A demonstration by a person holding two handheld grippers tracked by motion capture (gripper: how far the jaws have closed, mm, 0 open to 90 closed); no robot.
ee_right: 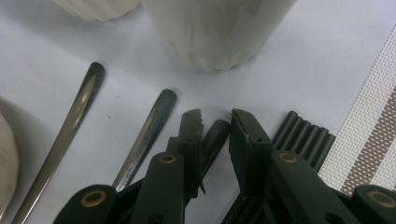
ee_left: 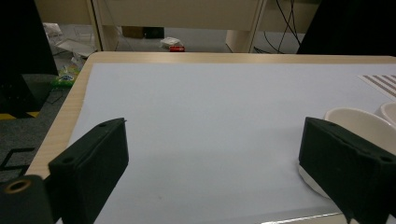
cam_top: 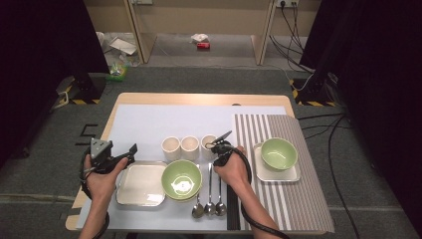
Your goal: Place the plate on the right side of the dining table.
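Now right gripper [ee_right: 215, 122] straddles handle of rightmost spoon [ee_right: 215, 135] beside cup [ee_right: 217, 32], jaws narrowed but not yet pinching, set for pickup. Left gripper [ee_left: 212, 158] wide open, idle.

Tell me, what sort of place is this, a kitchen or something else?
Probably a recording lab rather than a kitchen. Dark curtains flank the table, cables run to wall sockets, and hazard-striped stands sit on the carpet. The bowls and spoons are laid out neatly like a staged place setting.
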